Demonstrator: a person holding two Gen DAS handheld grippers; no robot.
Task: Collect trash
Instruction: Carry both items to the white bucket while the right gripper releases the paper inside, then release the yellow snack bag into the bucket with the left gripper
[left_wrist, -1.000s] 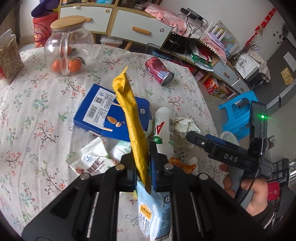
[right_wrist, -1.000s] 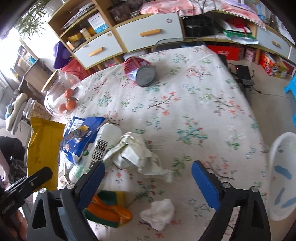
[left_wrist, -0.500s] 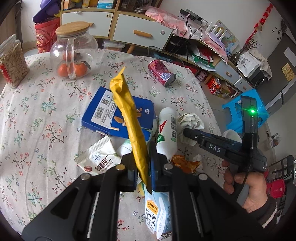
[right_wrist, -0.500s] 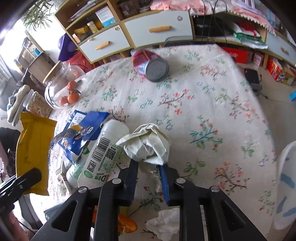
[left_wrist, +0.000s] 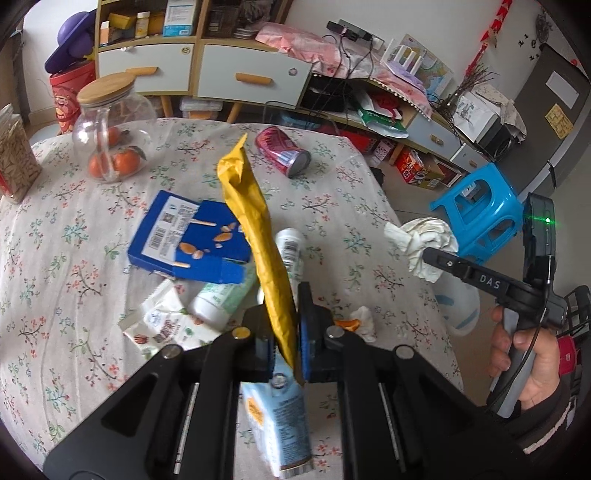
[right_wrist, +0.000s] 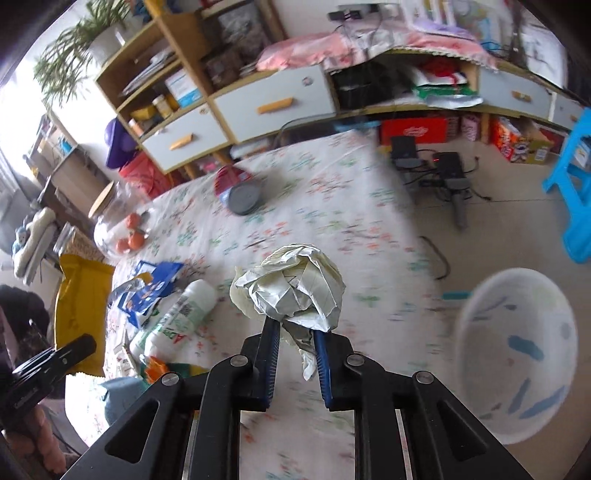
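Trash is being carried: crumpled paper (right_wrist: 291, 286) is clamped in the right jaws, a yellow wrapper (left_wrist: 258, 236) in the left, and next the white bin (right_wrist: 517, 354) at right must be reached.

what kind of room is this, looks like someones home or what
Most likely a lived-in home, a living or dining room. A table in a floral tablecloth carries snack litter and a glass jar of oranges; behind it stands a cluttered drawer cabinet, and a blue plastic stool sits on the floor.
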